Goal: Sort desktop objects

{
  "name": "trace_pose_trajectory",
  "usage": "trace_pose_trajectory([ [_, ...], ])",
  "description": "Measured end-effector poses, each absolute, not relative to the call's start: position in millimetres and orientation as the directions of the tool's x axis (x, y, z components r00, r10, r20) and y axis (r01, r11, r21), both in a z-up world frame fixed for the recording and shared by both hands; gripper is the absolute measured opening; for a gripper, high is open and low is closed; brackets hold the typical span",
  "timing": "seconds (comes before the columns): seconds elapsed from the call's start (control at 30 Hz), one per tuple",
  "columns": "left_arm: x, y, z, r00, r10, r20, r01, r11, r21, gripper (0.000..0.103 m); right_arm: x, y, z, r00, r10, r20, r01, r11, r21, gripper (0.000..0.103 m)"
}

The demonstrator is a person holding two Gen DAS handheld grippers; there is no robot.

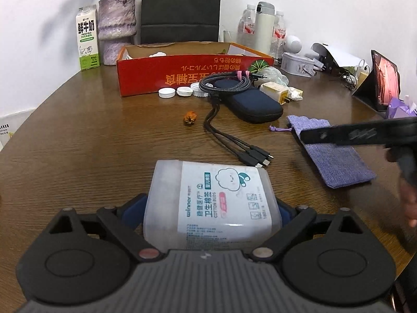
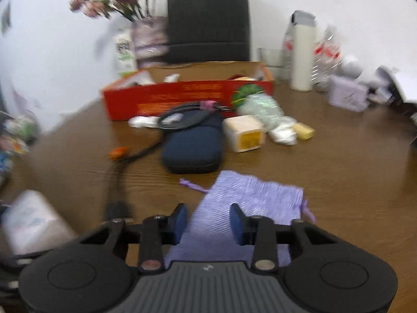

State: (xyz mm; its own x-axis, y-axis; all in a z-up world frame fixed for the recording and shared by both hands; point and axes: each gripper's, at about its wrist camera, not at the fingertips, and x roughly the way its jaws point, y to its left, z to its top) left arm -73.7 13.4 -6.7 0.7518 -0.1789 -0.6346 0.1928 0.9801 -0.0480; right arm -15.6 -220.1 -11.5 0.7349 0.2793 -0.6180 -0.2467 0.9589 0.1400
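A clear cotton-bud box [image 1: 211,200] with a white label lies on the wooden table [image 1: 91,156], between the fingers of my left gripper [image 1: 208,208]. The blue pads stand wide, close beside its two sides, and I see no squeeze on it. The same box [image 2: 31,221] shows at the lower left of the blurred right wrist view. My right gripper [image 2: 208,221] hovers over a flat purple drawstring pouch [image 2: 250,195], jaws partly apart with the cloth below them, not pinched. From the left wrist view, the right gripper's black finger [image 1: 351,133] crosses the pouch [image 1: 336,161].
A red cardboard tray [image 1: 182,75] stands mid-table. In front of it lie white caps [image 1: 179,91], a dark blue case [image 1: 250,101] with a coiled cable [image 1: 229,135], a yellow charger [image 1: 276,91] and an orange scrap [image 1: 190,118]. Milk carton, vase, bottles and a tablet line the back and right.
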Motion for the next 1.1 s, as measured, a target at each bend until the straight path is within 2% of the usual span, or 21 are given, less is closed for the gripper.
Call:
trace_pose_trajectory([
  [0.03, -73, 15, -6, 0.752, -0.179, -0.634, 0.187, 0.981, -0.055, 0.096, -21, -226, -7, 0.743, 0.305, -0.595, -0.241, 0.952, 0.186, 0.07],
  [0.1, -71, 16, -6, 0.753, -0.185, -0.632, 0.181, 0.981, -0.071, 0.096, -25, -233, -3, 0.779, 0.26, -0.571, -0.193, 0.965, 0.176, 0.1],
  [0.17, -69, 17, -5, 0.754, -0.184, -0.631, 0.177, 0.981, -0.075, 0.096, -15, -231, -6, 0.798, 0.153, -0.583, -0.129, 0.988, 0.082, 0.093],
  [0.2, -69, 17, -5, 0.755, -0.182, -0.63, 0.174, 0.982, -0.075, 0.096, -7, -230, -10, 0.783, 0.112, -0.611, -0.098, 0.994, 0.057, 0.087],
  [0.23, -68, 17, -6, 0.757, -0.179, -0.629, 0.167, 0.983, -0.079, 0.096, 4, -231, -15, 0.763, 0.098, -0.639, -0.073, 0.995, 0.065, 0.083],
  [0.27, -68, 18, -6, 0.762, -0.173, -0.624, 0.155, 0.984, -0.083, 0.096, 11, -232, -19, 0.751, 0.116, -0.65, -0.073, 0.993, 0.094, 0.084],
  [0.3, -68, 18, -6, 0.766, -0.161, -0.623, 0.143, 0.987, -0.079, 0.096, 14, -230, -21, 0.763, 0.13, -0.634, -0.086, 0.991, 0.1, 0.081],
  [0.37, -69, 18, -6, 0.77, -0.143, -0.622, 0.127, 0.989, -0.07, 0.086, 15, -221, -25, 0.772, 0.126, -0.623, -0.109, 0.992, 0.066, 0.072],
  [0.4, -71, 18, -6, 0.775, -0.133, -0.618, 0.118, 0.991, -0.065, 0.086, 15, -215, -26, 0.778, 0.119, -0.617, -0.122, 0.992, 0.036, 0.056],
  [0.43, -71, 18, -5, 0.775, -0.13, -0.619, 0.114, 0.991, -0.065, 0.086, 13, -211, -26, 0.78, 0.14, -0.61, -0.148, 0.988, 0.038, 0.03],
  [0.5, -72, 17, -4, 0.772, -0.127, -0.623, 0.108, 0.992, -0.068, 0.086, 8, -202, -22, 0.765, 0.184, -0.617, -0.205, 0.978, 0.038, 0.009],
  [0.6, -79, 17, -1, 0.765, -0.143, -0.628, 0.102, 0.99, -0.101, 0.086, -6, -192, -21, 0.765, 0.165, -0.622, -0.223, 0.975, -0.016, 0.006],
  [0.73, -101, 13, 9, 0.802, -0.124, -0.584, 0.101, 0.992, -0.071, 0.085, -48, -194, -12, 0.745, 0.249, -0.618, -0.268, 0.961, 0.064, 0.005],
  [0.9, -108, 15, 36, 0.85, -0.146, -0.507, 0.102, 0.988, -0.114, 0.085, -99, -200, 22, 0.778, 0.316, -0.544, -0.31, 0.945, 0.105, 0.005],
  [1.1, -61, 20, 75, 0.875, -0.179, -0.451, 0.12, 0.98, -0.157, 0.085, -85, -216, 72, 0.843, 0.348, -0.411, -0.315, 0.937, 0.148, 0.005],
])
